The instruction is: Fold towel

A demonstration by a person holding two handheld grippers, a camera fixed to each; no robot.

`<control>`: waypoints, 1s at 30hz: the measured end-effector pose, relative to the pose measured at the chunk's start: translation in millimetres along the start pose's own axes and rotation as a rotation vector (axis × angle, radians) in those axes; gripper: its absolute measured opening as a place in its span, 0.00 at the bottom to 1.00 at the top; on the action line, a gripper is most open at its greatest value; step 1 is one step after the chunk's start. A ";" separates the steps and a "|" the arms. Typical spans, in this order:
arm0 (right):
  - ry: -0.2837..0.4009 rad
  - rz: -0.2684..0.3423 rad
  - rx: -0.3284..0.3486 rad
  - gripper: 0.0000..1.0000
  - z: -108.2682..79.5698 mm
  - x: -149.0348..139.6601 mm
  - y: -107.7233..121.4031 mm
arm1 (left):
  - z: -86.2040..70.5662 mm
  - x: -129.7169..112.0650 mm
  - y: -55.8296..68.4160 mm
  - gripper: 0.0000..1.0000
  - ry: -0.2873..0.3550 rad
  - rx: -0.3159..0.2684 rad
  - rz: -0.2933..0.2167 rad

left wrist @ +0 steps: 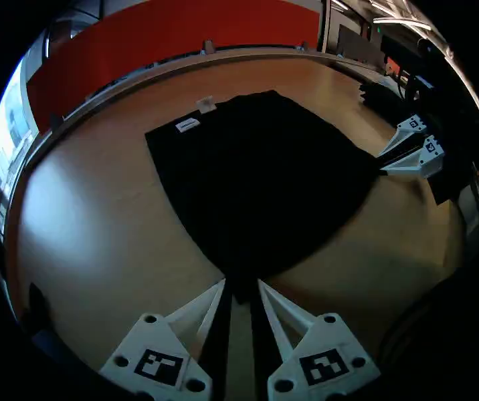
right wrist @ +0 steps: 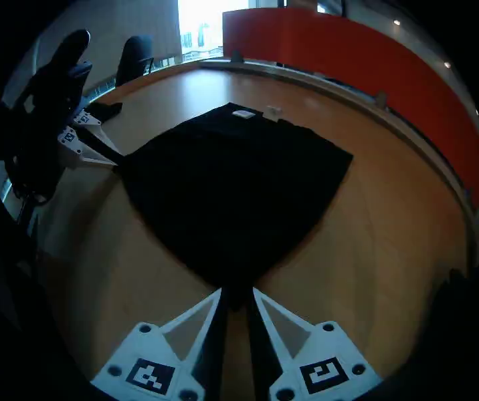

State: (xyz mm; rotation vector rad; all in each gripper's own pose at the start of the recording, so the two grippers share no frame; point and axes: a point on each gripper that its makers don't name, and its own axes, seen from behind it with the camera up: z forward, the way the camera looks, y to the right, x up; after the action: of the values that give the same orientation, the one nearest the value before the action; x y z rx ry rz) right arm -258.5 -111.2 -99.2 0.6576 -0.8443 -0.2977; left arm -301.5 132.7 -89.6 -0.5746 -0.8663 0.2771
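Left gripper view has the black towel (left wrist: pixel 259 174) spread flat on the wooden table (left wrist: pixel 92 254), one corner reaching back between the fingers of the left gripper (left wrist: pixel 243 287), which look clenched on that tip of cloth. The right gripper (right wrist: pixel 238 294) pinches the neighbouring corner the same way in the right gripper view, so the two hold both ends of the near edge. That edge runs straight from one gripper to the other, and the opposite edge, with a white sewn tag (left wrist: pixel 187 124) near one far corner, lies toward the red partition (left wrist: pixel 172 33) along the table's rim. The towel looks close to square, and through the fisheye I cannot tell which side is longer. The step in hand seems to be the first fold. To do it well, I would lift both corners together and level, keep the held edge taut enough not to sag, carry it over toward the tagged edge and lay corner onto corner. A small white scrap (left wrist: pixel 205 103) lies just beyond the far edge. Two office chairs (right wrist: pixel 136 57) stand past the table.
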 end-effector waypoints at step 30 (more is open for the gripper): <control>0.123 0.011 -0.044 0.15 -66.0 58.7 -1.6 | -63.5 40.9 13.5 0.10 0.074 -0.039 -0.137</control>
State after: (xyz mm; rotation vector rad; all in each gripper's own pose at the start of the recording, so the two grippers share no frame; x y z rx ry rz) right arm -170.3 -113.7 -97.3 0.6237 -0.7220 -0.2621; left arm -226.3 139.2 -103.8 -0.5555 -0.8370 0.1144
